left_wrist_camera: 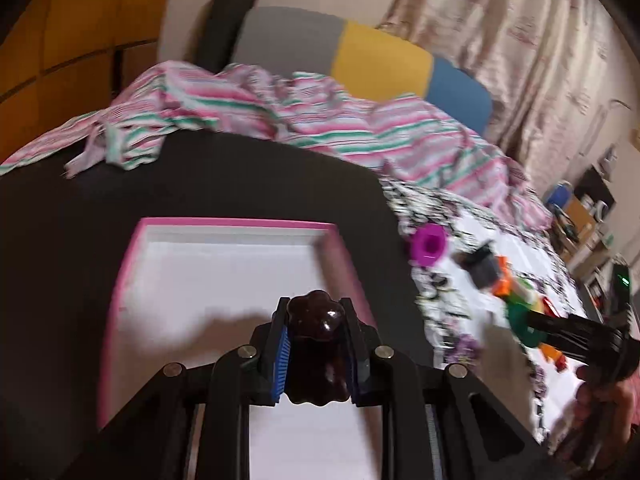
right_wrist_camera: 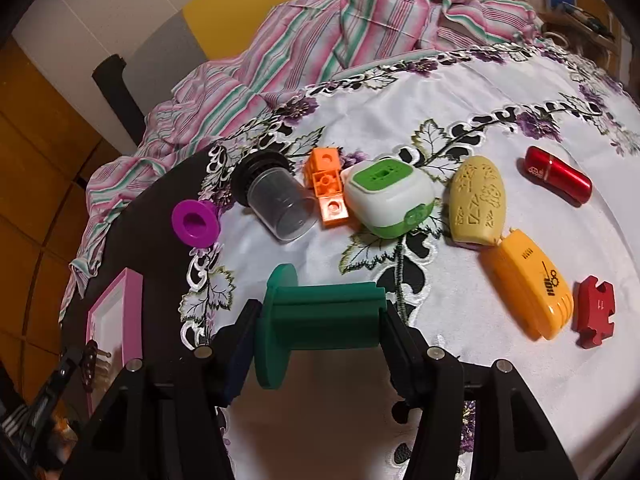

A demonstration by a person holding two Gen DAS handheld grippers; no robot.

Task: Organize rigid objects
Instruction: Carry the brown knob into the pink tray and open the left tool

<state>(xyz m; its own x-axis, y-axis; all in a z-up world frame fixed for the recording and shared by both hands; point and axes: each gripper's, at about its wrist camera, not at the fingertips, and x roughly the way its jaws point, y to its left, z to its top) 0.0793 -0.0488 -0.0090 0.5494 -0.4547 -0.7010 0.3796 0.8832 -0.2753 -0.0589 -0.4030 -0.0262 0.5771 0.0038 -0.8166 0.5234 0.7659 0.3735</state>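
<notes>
Left wrist view: left tool [left_wrist_camera: 316,354] is clamped on a dark brown flower-shaped piece [left_wrist_camera: 316,320] right above the pink-rimmed white tray [left_wrist_camera: 236,223]. Right wrist view: right tool [right_wrist_camera: 318,320] grips a green spool [right_wrist_camera: 320,314] over the floral cloth [right_wrist_camera: 500,112], other toys ahead.

Two wrist cameras, both looking down my claws.
Left sits close over the pink-rimmed box [left_wrist_camera: 132,280]; right over the embroidered cloth [right_wrist_camera: 500,92]; both catch the purple spool [left_wrist_camera: 429,245].

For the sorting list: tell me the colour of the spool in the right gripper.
Dark green spool, clearest in the right wrist view.
</notes>
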